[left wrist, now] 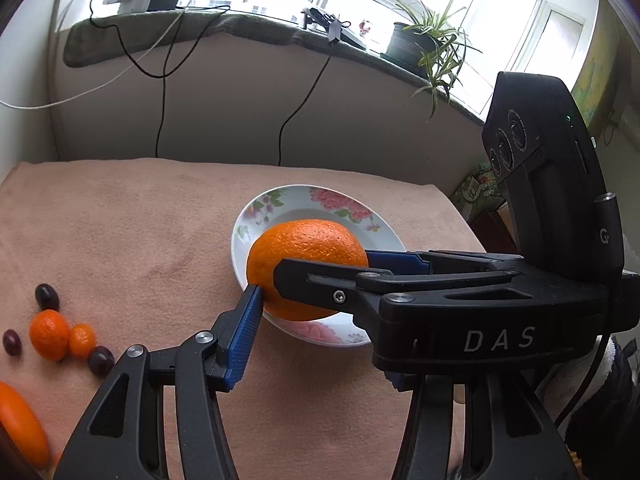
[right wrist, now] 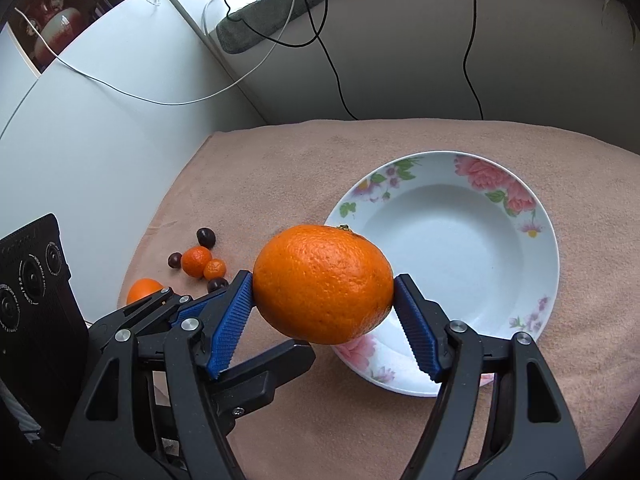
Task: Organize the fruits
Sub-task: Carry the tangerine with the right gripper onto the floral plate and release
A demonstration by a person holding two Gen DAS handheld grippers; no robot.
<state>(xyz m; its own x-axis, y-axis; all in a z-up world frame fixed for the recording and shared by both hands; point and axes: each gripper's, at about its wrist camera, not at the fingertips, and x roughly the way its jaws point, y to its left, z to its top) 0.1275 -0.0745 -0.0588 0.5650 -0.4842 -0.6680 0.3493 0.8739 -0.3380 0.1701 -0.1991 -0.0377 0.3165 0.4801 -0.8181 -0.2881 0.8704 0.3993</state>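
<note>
A large orange (right wrist: 323, 285) is clamped between the blue pads (right wrist: 232, 320) of my right gripper (right wrist: 324, 292), held above the near-left rim of a white floral plate (right wrist: 460, 248). In the left wrist view the same orange (left wrist: 306, 256) hangs over the plate (left wrist: 280, 208), with the right gripper crossing in from the right. My left gripper shows one blue pad (left wrist: 246, 332) touching the orange's left side; its other finger is hidden behind the right gripper.
Loose fruit lies at the left on the peach cloth (right wrist: 280, 168): a tangerine (left wrist: 49, 334), a kumquat (left wrist: 82, 340), dark grapes (left wrist: 47, 297), another orange (left wrist: 20, 424). Wall, cables and a windowsill with a plant (left wrist: 432, 44) stand behind.
</note>
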